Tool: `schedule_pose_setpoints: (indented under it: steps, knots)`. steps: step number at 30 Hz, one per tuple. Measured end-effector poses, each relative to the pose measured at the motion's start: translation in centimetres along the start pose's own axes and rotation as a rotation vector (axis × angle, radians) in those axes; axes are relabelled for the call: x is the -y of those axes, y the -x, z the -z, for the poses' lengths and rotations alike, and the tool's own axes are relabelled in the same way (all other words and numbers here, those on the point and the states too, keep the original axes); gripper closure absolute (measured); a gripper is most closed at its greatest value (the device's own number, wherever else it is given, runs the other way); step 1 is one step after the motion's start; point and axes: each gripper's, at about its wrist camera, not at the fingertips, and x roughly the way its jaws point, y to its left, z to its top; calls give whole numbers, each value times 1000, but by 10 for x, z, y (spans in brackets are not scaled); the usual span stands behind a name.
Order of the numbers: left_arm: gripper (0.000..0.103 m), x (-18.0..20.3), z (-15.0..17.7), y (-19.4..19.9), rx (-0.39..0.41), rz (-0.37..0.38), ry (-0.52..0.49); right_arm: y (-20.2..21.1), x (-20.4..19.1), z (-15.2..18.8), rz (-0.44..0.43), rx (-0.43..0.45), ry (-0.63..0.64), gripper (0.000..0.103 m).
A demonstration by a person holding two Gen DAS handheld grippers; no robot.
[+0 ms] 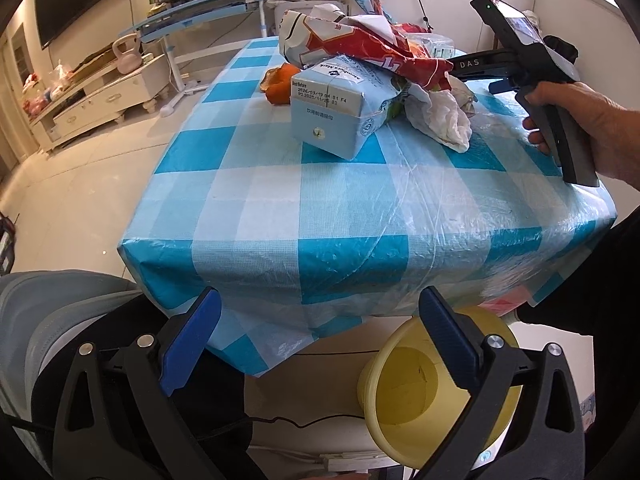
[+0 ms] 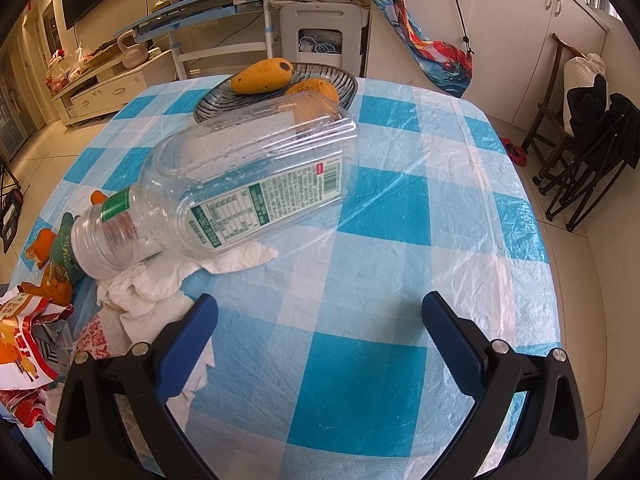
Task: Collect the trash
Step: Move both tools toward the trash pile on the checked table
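Trash is piled on the blue-and-white checked table (image 1: 320, 200): a light blue milk carton (image 1: 332, 112), a red-and-white snack bag (image 1: 360, 44), crumpled white tissue (image 1: 440, 120) and orange peel (image 1: 280, 82). In the right wrist view an empty clear plastic bottle (image 2: 240, 184) lies on its side on white tissue (image 2: 160, 280), with orange peel (image 2: 56, 284) and the snack bag (image 2: 24, 344) at the left. My left gripper (image 1: 320, 336) is open, low at the table's near edge, above a yellow bin (image 1: 424, 396). My right gripper (image 2: 320, 340) is open over bare tablecloth, just right of the tissue.
A dark glass plate (image 2: 344, 80) with two mangoes (image 2: 262, 76) sits at the table's far side. A hand (image 1: 592, 120) holds the right gripper's handle. A folded chair (image 2: 580, 152) stands right of the table, a desk (image 2: 208, 16) and cabinet behind.
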Motion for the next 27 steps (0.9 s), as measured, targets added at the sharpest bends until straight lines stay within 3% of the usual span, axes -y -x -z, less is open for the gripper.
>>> schedule_pose_setpoints:
  steps: [4,6,8,11,14,19,23,27]
  knots:
    - [7,4,-1,2,20,-37,-15,0,0,-4,12,-5,-22,6]
    - [7,1,-2,2,22,-48,-3,1,0,-4,60,-11,-53,6]
    - [7,-1,-2,3,28,-57,16,21,6,12,132,57,-102,6]
    - [7,-2,-2,5,42,-73,29,62,8,37,147,147,-122,6]
    - [7,2,-1,7,54,-72,21,113,-3,67,135,248,-56,6]
    - [7,15,3,19,121,-81,-18,170,-15,135,31,331,-73,6]
    - [7,22,5,23,137,-91,-32,180,-30,175,2,379,-88,6]
    - [7,29,8,29,141,-109,-42,177,-44,180,-40,366,-30,6]
